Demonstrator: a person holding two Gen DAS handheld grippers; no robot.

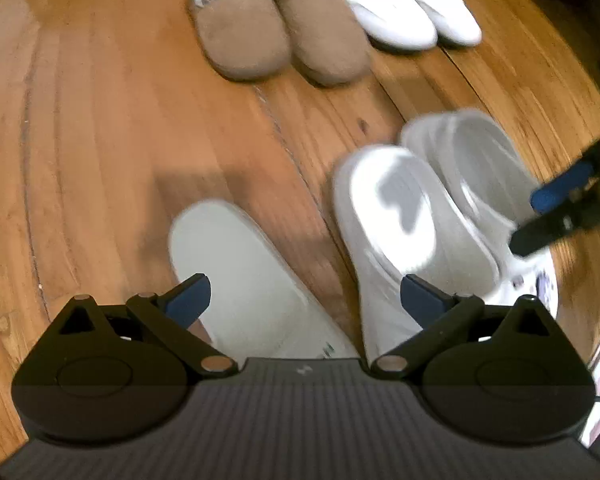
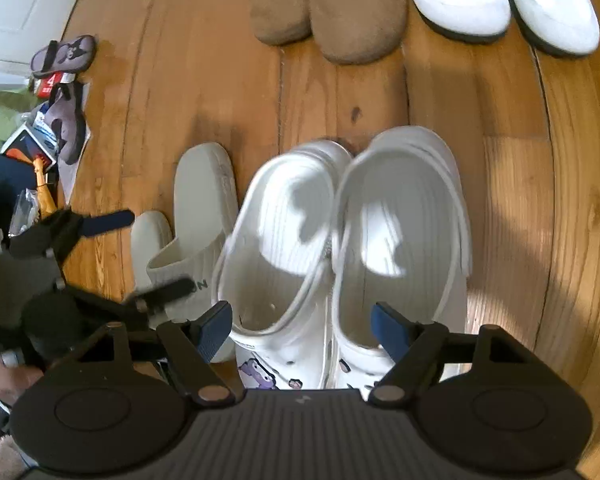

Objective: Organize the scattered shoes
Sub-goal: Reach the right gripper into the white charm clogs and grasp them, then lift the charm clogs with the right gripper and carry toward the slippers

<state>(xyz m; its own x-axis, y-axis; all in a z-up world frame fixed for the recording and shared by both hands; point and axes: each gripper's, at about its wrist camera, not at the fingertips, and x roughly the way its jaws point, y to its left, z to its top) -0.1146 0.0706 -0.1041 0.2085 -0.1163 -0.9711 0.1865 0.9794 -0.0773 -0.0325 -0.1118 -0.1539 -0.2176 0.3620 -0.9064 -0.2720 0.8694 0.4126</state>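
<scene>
A pair of white clogs (image 2: 340, 240) with charms lies side by side on the wood floor, also in the left wrist view (image 1: 420, 208). My right gripper (image 2: 302, 326) is open, low over their front ends, touching nothing. A pale grey slide (image 1: 240, 268) lies under my left gripper (image 1: 306, 300), which is open and empty. The right wrist view shows two grey slides (image 2: 204, 200), one partly under the other. Brown slippers (image 1: 284, 36) and white sneakers (image 1: 416, 4) stand paired at the back. The other gripper's fingers (image 1: 560, 208) show at the right edge.
Two purple sandals (image 2: 66, 92) lie at the far left among clutter of boxes and papers (image 2: 28, 148). A white cabinet door (image 2: 24, 12) stands at the upper left. Bare wood floor (image 2: 520, 200) stretches to the right.
</scene>
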